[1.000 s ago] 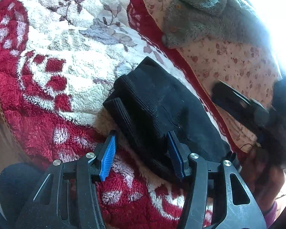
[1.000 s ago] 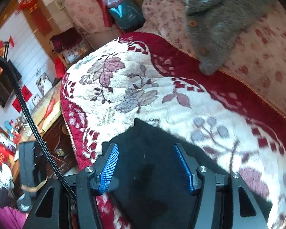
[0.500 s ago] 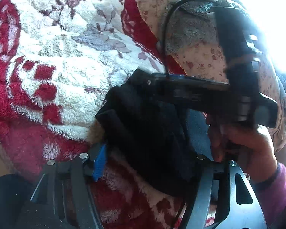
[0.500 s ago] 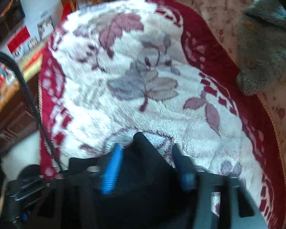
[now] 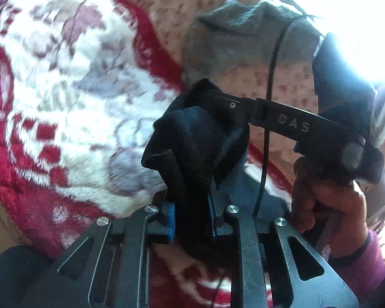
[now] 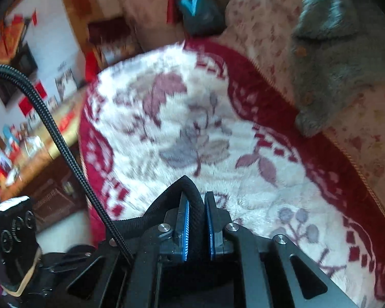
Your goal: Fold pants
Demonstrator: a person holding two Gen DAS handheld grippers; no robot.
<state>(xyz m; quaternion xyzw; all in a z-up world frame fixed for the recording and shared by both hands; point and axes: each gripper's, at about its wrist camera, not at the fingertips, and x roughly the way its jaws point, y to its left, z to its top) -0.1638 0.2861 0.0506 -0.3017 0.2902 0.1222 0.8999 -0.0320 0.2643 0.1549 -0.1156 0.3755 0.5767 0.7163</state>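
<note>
Two grippers close on one bundle of black pants (image 5: 192,141). Left wrist view: the left gripper (image 5: 192,218) pinches its near end; the right gripper (image 5: 218,100) grips beyond, apparently the far end. Right wrist view: the right gripper (image 6: 195,227) clamps a ribbed edge (image 6: 192,192) above the blanket (image 6: 218,128).

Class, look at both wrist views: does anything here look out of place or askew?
Only the grey fleecy garment, crumpled on the floral cover beyond the red-and-white blanket; the black pants are bunched.

Black ribbed pants (image 5: 192,138), bunched, lifted
</note>
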